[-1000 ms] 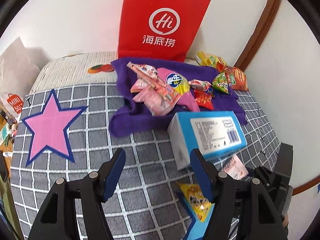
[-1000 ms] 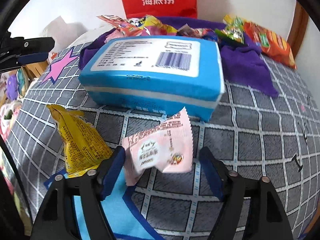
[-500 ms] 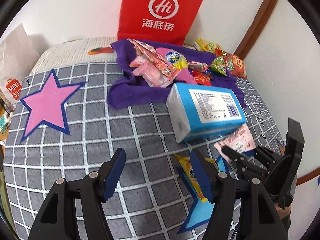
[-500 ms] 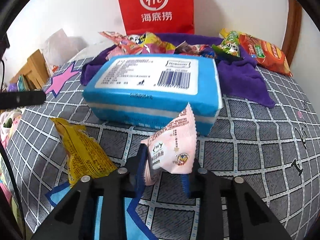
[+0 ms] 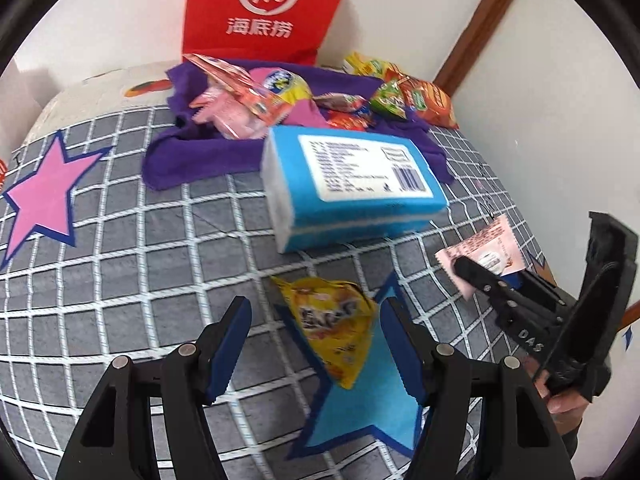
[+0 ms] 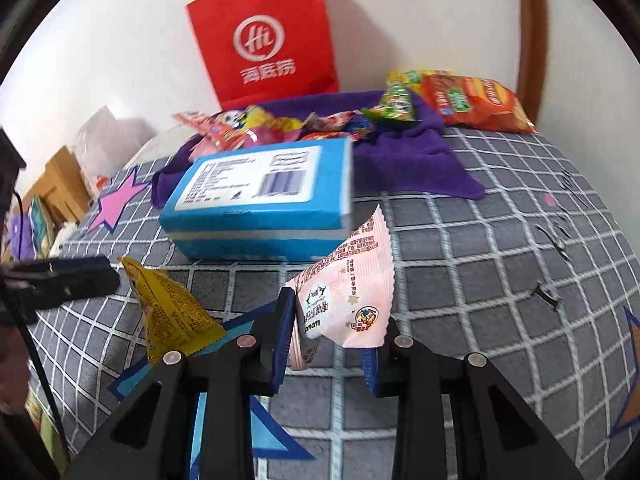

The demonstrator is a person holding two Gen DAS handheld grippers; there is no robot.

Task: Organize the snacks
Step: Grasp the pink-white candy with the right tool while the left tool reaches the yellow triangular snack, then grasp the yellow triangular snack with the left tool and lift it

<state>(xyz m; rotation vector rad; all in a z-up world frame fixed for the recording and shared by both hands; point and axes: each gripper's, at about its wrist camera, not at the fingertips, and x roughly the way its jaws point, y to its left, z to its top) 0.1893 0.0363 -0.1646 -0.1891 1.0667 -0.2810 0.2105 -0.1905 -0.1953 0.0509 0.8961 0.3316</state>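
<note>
Right claw (image 6: 328, 334): clamped on pink packet (image 6: 352, 292), lifted clear of bed (image 6: 500, 260). Left claw (image 5: 316, 344): jaws apart, empty, over yellow packet (image 5: 332, 324).

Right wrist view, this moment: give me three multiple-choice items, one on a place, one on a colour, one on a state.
1. Where does the crinkled yellow snack packet lie?
A. on the purple cloth
B. on the light blue star patch
C. on top of the blue box

2. What colour is the paper bag against the wall?
A. red
B. green
C. white

3. What is the right gripper doing?
A. open, empty
B. shut on the pale pink snack sachet
C. shut on the blue box

Key: B, the star shows under it; A, red with white logo; B, jaws pinch the sachet.
</note>
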